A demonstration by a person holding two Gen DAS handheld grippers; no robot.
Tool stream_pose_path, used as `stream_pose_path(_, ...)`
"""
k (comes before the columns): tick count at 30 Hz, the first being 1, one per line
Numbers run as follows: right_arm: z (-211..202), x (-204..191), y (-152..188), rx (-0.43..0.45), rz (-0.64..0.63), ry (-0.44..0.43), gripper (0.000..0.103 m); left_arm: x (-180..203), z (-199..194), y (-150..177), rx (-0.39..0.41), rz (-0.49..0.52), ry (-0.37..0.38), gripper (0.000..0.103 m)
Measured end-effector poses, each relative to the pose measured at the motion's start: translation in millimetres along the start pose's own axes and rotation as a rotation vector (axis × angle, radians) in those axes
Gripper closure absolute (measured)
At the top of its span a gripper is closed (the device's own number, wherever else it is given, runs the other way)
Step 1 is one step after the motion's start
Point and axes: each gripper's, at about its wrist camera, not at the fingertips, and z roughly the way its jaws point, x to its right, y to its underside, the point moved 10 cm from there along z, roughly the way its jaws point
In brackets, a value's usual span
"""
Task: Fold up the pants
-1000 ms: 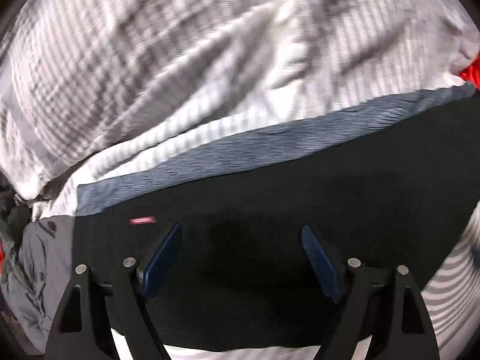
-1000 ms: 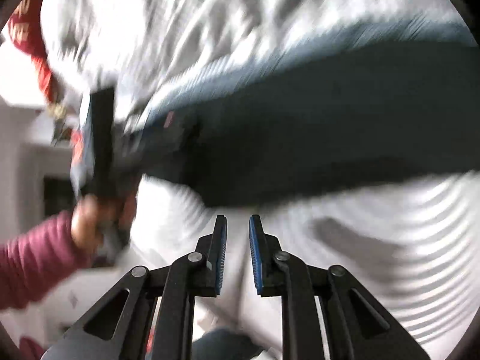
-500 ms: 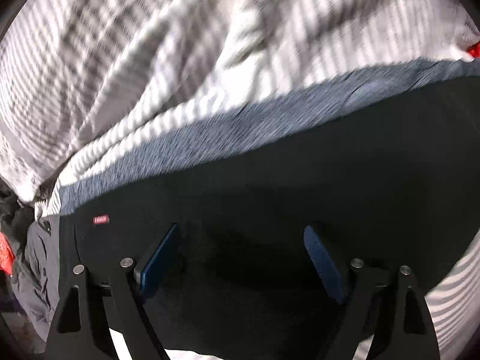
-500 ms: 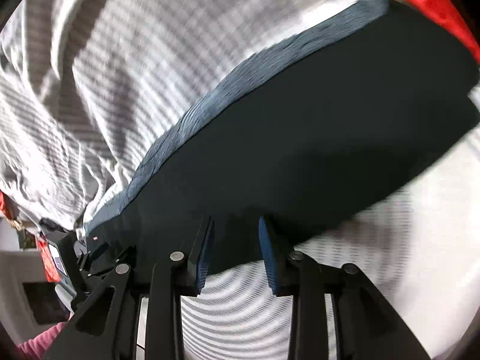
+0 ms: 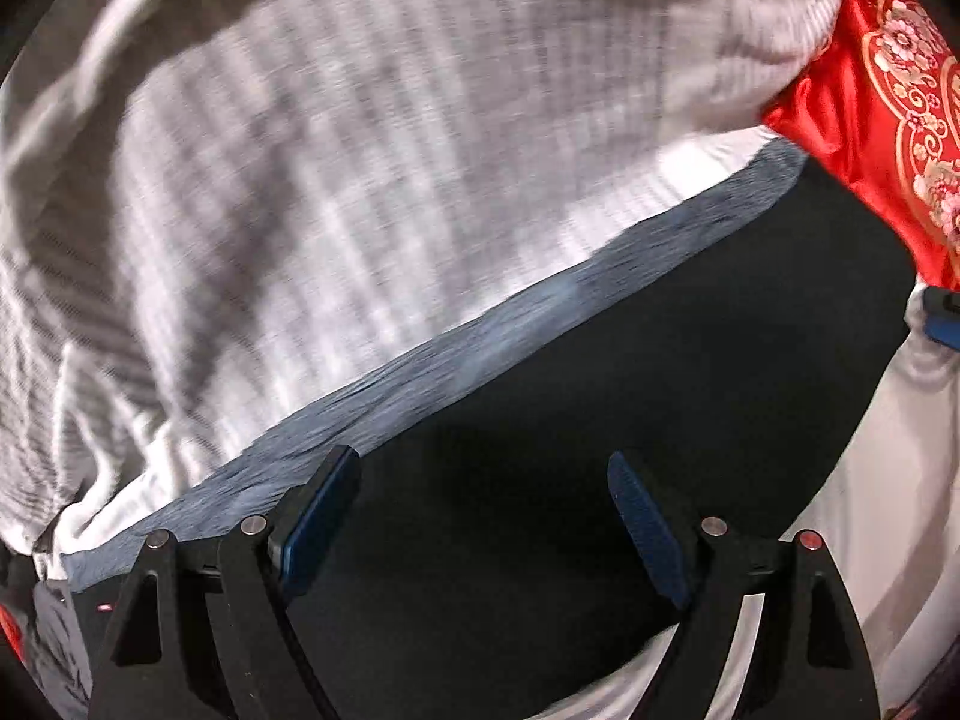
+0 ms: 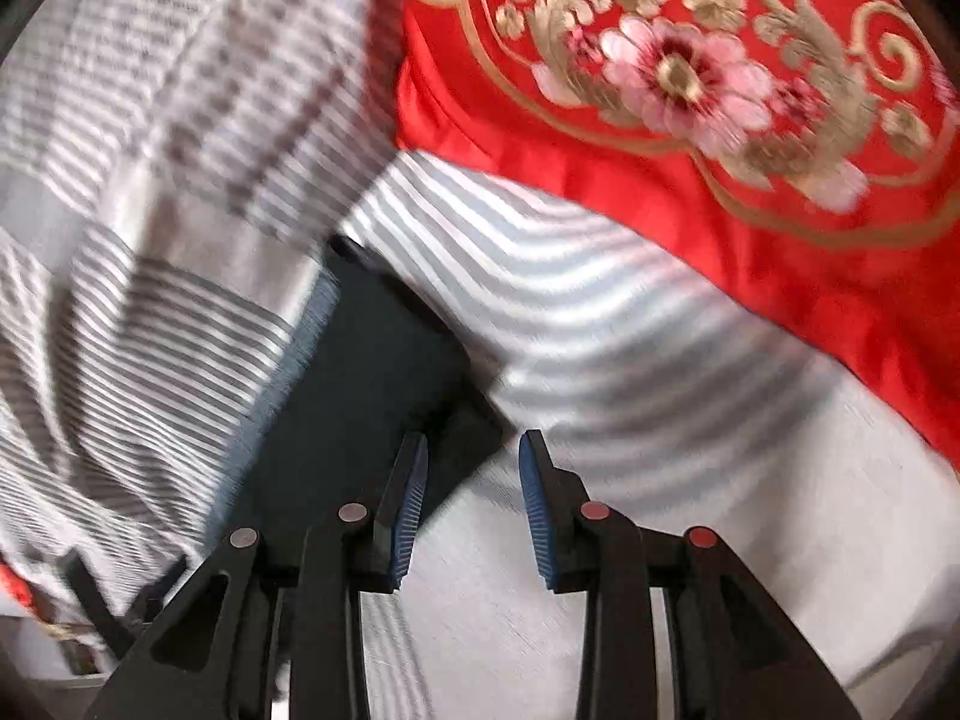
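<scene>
Pants [image 5: 600, 450], dark with a grey-blue ribbed waistband [image 5: 480, 348], lie flat on a grey-and-white striped bedsheet [image 5: 300, 180]. In the left wrist view they fill the lower middle and right of the frame, the waistband running as a diagonal band from the lower left up to the upper right. The left gripper [image 5: 486, 516] hangs over the dark cloth just below that band, its jaws spread wide with nothing between them; its left blue pad [image 5: 318, 522] sits near the waistband's lower edge, and whether it touches the cloth cannot be told.

In the right wrist view the pants [image 6: 372, 372] appear as a dark wedge at centre left, ending in a corner that points toward the lower middle of the frame. The right gripper [image 6: 474, 498] has its jaws narrowly parted and gripping nothing; that corner lies just above the gap, beside the left pad [image 6: 408, 510], and the right pad is over the sheet. A red embroidered cushion [image 6: 690, 90] with gold and pink flowers fills the upper right, resting on the sheet. Both views are motion-blurred.
</scene>
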Motion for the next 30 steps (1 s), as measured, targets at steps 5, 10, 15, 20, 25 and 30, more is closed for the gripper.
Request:
stream_pose_path(5,29,-10,-11,-0.044,0.005,-0.063,0.061,34,8,-22,-0.024,0.016,-0.009,0.017)
stream_pose_path(10,19,-14,-10,-0.047,-0.028,-0.079,0.085,54,11,-39,-0.022,0.032,-0.027,0.017)
stream_pose_path(15,17,20,9,-0.11,0.031,-0.015,0.073,58,28,-50,-0.035,0.038,-0.039,0.017)
stream_pose_path(20,-19,-16,-14,0.048,-0.098,-0.038,0.068,77,35,-65,-0.029,0.022,-0.029,0.017)
stream_pose_path(25,27,-80,-41,-0.031,-0.204,-0.153,0.068,87,49,-67,-0.027,-0.015,-0.047,0.017)
stream_pose_path(30,90,-77,-62,-0.1,-0.214,-0.099,0.074,72,59,-69,-0.009,-0.1,-0.03,0.008)
